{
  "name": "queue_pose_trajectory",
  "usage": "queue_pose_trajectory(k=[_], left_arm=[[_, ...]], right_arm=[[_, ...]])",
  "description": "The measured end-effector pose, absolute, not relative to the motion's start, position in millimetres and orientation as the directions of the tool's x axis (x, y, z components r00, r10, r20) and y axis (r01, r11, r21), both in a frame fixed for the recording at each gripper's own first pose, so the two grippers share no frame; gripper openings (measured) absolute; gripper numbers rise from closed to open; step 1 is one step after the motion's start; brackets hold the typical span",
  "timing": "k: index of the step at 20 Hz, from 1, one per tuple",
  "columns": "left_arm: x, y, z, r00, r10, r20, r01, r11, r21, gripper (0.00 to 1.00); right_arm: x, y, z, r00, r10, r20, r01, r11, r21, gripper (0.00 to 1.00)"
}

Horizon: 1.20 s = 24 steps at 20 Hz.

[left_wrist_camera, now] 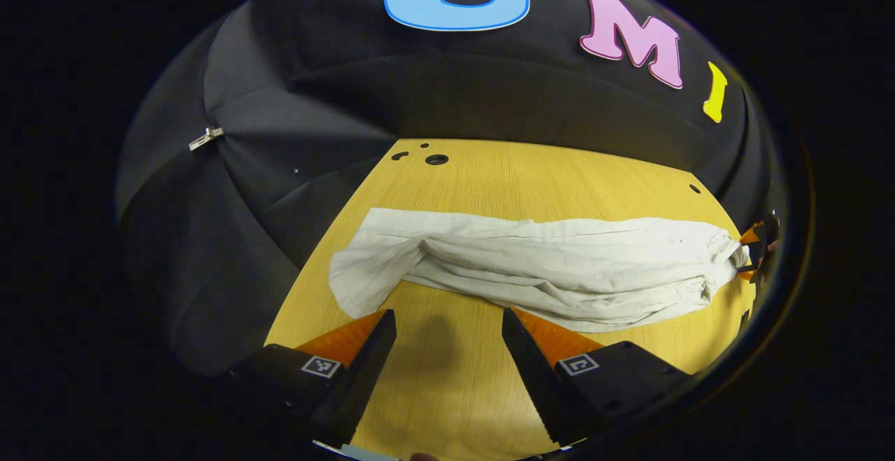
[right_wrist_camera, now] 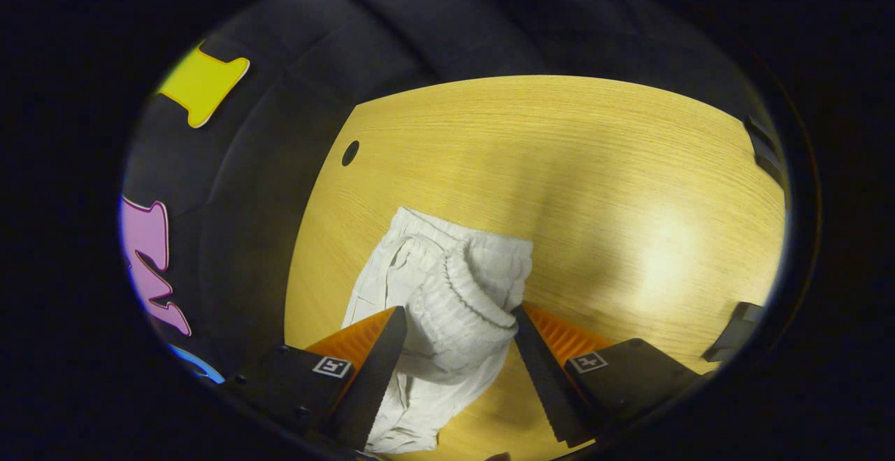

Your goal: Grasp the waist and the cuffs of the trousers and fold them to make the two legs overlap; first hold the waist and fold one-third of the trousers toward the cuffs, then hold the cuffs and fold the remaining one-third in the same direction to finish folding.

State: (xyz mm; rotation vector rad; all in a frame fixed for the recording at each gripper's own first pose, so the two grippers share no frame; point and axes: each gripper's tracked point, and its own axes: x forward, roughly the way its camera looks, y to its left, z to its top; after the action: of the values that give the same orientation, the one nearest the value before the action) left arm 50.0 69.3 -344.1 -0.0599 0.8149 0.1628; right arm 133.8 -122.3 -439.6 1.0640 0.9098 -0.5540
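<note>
The pale trousers (left_wrist_camera: 545, 268) lie stretched across the wooden bench (left_wrist_camera: 454, 384), running roughly parallel to its far edge, the legs bunched in long folds. In the left gripper view, the left hand-held gripper (left_wrist_camera: 447, 321) hovers over bare wood at the near side of the trousers, its fingers spread wide and holding nothing. In the right gripper view, the right hand-held gripper (right_wrist_camera: 458, 317) stands with its fingers apart on either side of the ribbed elastic waist (right_wrist_camera: 465, 293), which bulges between them; whether they press it I cannot tell.
</note>
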Motion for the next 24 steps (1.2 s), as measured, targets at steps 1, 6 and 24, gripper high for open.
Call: queue_pose_trajectory(k=[1, 6, 24], left_arm=[[50.8, 68.9, -344.7, 0.673, 0.120, -0.730, -0.170, 0.985, 0.006, 0.97], [55.4, 62.8, -353.0, 0.665, 0.094, -0.741, -0.195, 0.979, -0.051, 0.97], [129.8, 92.5, -394.8, 0.718, -0.024, -0.695, -0.576, 0.540, -0.613, 0.91]], right_arm=[[137.8, -124.9, -441.2, 0.521, 0.018, -0.854, 0.781, 0.395, 0.484, 0.96], [125.9, -133.9, -451.8, 0.491, 0.012, -0.871, 0.794, 0.406, 0.453, 0.64], [130.0, -136.2, -438.3, 0.633, 0.044, -0.773, 0.686, 0.432, 0.586, 0.19]])
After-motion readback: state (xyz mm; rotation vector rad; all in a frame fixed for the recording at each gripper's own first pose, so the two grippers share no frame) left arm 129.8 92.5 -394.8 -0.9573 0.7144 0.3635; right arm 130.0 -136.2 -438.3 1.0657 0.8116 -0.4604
